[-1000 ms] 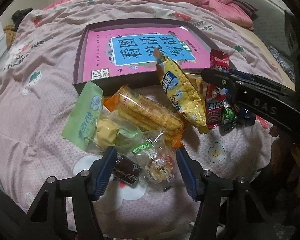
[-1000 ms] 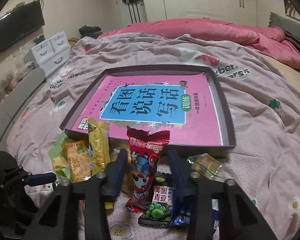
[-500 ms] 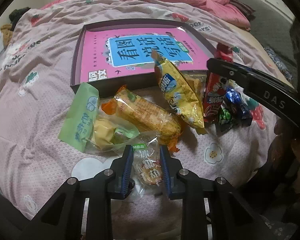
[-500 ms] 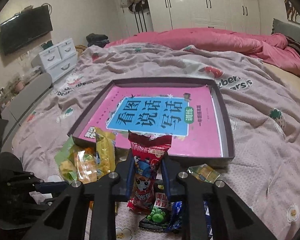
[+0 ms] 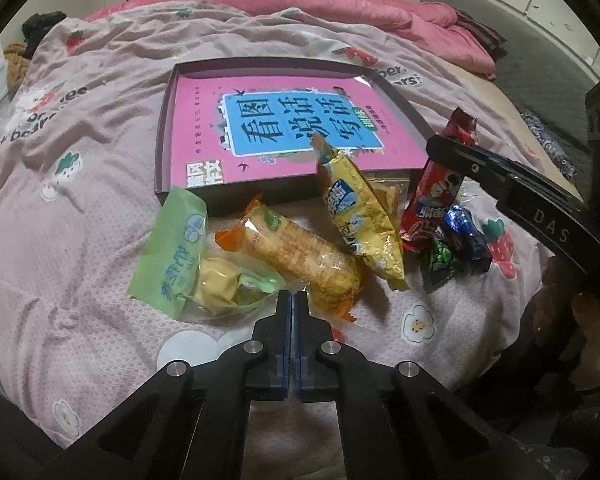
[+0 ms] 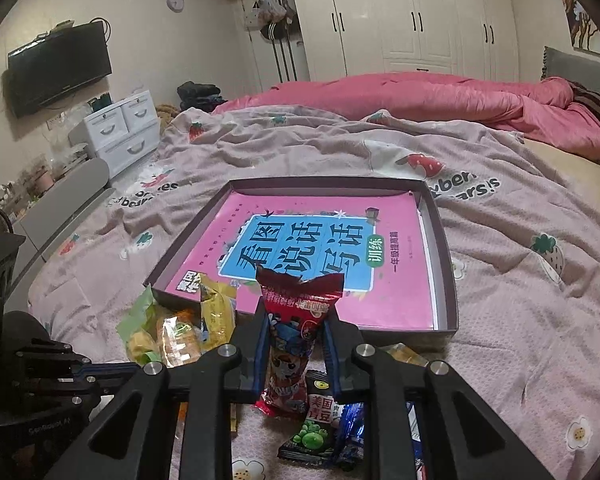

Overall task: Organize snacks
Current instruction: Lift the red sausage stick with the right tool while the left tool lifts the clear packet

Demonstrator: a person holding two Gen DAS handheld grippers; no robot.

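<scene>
A dark shallow box (image 5: 162, 152) holding a pink book (image 5: 204, 136) lies on the bed; it also shows in the right wrist view (image 6: 446, 260). Snacks lie in front of it: a green packet (image 5: 174, 252), an orange cracker pack (image 5: 300, 260), a yellow packet (image 5: 360, 220), small green (image 5: 438, 258) and blue (image 5: 466, 232) packets. My right gripper (image 6: 296, 320) is shut on a red snack packet (image 6: 296, 308), lifted above the pile; the packet also shows in the left wrist view (image 5: 432, 196). My left gripper (image 5: 293, 300) is fully shut just before the pile, with nothing visible between its fingers.
A pink patterned blanket (image 5: 80, 200) covers the bed, with a pink duvet (image 6: 420, 96) at the back. White drawers (image 6: 120, 132) and a wall television (image 6: 60, 68) stand at the left. White wardrobes (image 6: 400, 16) line the far wall.
My left gripper closed from wide open to fully shut; the small clear packet between its fingers is gone from view. My right gripper closed on the red packet and lifted it.
</scene>
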